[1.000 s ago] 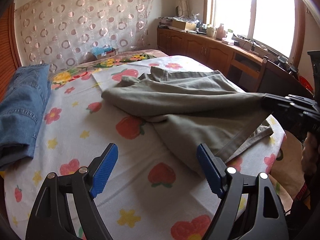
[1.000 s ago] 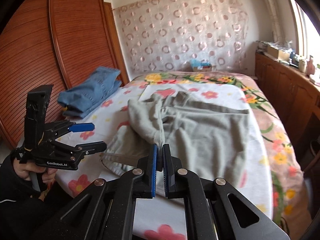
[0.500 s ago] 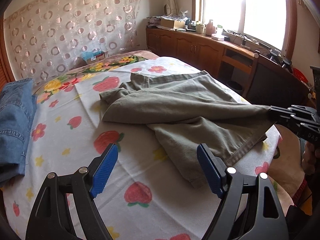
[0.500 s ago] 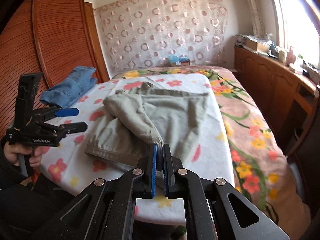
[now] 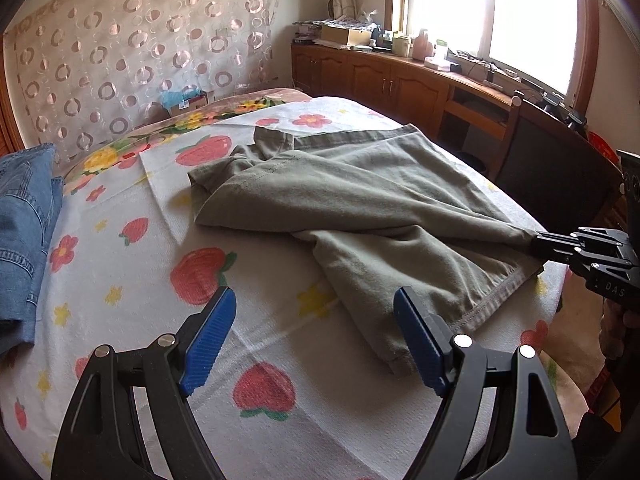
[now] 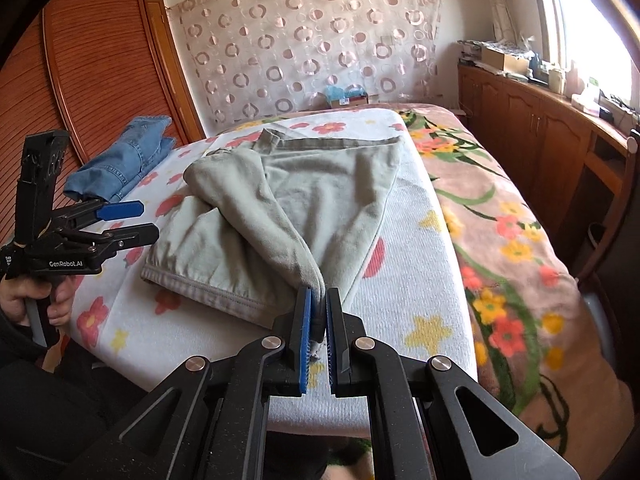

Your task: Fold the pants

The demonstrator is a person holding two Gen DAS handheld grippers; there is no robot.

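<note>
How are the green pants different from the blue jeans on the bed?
The green pants lie spread out in the middle of the bed, while the blue jeans sit in a neat folded pile by the wooden wardrobe. The right gripper is shut on the green pants; nothing touches the blue jeans. Both rest on the flowery sheet.

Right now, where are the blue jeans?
The folded blue jeans lie at the far left edge of the bed, beside the wooden wardrobe and left of the green pants. In the left wrist view they sit at the left edge.

Folded jeans [image 6: 124,164] on floral sheet [image 5: 132,280], beside wooden wardrobe [image 6: 100,80]
</note>
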